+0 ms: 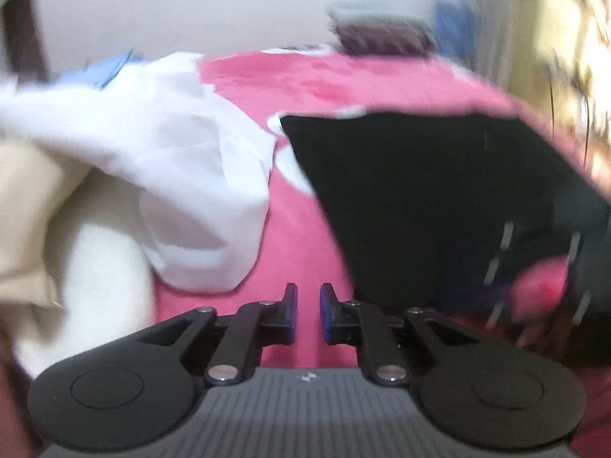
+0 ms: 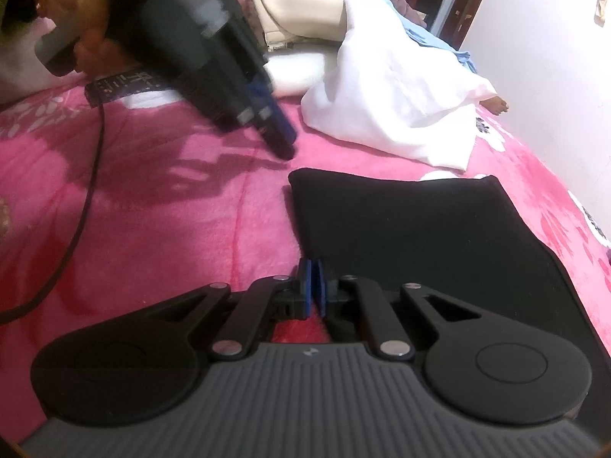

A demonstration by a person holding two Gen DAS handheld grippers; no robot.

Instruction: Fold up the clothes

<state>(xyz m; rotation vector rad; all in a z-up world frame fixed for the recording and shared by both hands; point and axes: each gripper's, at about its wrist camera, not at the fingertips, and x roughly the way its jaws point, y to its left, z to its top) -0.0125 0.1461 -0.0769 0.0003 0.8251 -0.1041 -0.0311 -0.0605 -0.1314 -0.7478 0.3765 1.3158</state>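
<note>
A black garment (image 2: pixel 420 236) lies folded flat in a rectangle on the pink blanket (image 2: pixel 152 210); the left wrist view shows it at the right (image 1: pixel 420 198). My right gripper (image 2: pixel 313 280) is shut, its blue pads together at the garment's near left edge, and I see no cloth pinched between them. My left gripper (image 1: pixel 308 297) is slightly open above bare blanket, just left of the garment, with nothing between its pads. In the right wrist view the left gripper (image 2: pixel 284 147) is blurred, held by a hand, with its tips above the blanket past the garment's far left corner.
A crumpled white garment (image 2: pixel 401 87) lies beyond the black one, with beige clothes (image 2: pixel 305 11), a white pillow (image 2: pixel 298 68) and blue cloth (image 2: pixel 427 34) behind. A black cable (image 2: pixel 91 175) crosses the blanket at left. A bare foot (image 2: pixel 496 105) and a wall (image 2: pixel 553 57) border the right.
</note>
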